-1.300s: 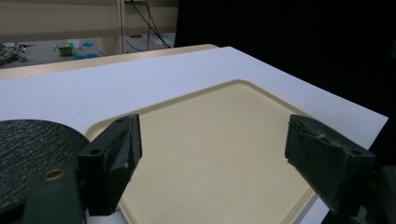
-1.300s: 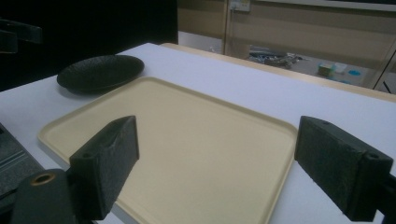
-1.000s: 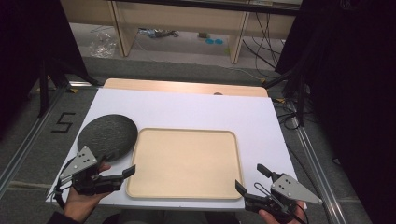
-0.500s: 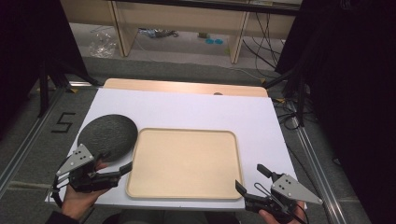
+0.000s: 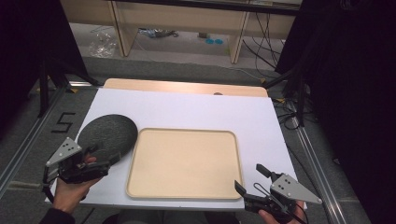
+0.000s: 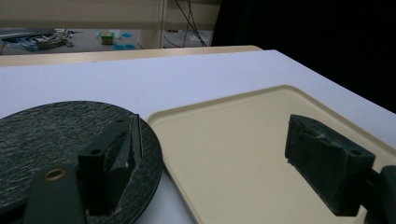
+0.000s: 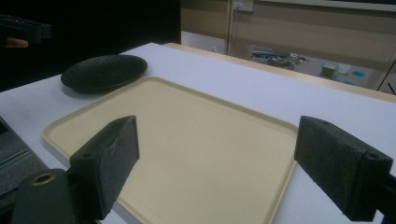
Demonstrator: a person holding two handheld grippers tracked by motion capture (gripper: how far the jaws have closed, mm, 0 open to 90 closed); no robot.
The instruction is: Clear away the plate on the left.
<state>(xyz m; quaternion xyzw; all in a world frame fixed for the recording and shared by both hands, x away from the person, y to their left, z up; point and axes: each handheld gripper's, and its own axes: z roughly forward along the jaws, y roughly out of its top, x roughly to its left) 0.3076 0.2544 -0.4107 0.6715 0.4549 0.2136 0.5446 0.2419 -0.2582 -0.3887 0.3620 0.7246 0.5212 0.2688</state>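
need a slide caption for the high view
Open left gripper at dark plate; open right gripper beside beige tray.

the beige tray [image 5: 184,163] lies bare, its low rim the only bar to a pass across it. the dark plate [image 5: 107,136] sits just beside the tray's left edge, closing that gap. beyond the tray the white table [image 5: 196,109] lies open.

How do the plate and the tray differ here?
The plate is round, dark and rough-textured; the tray is rectangular with rounded corners, beige and smooth. The tray is clearly the larger. The left claw is over the plate's near edge, one jaw above its surface; the right claw, open, is at the tray's near right corner. Both lie flat on the white table, side by side, and hold nothing.
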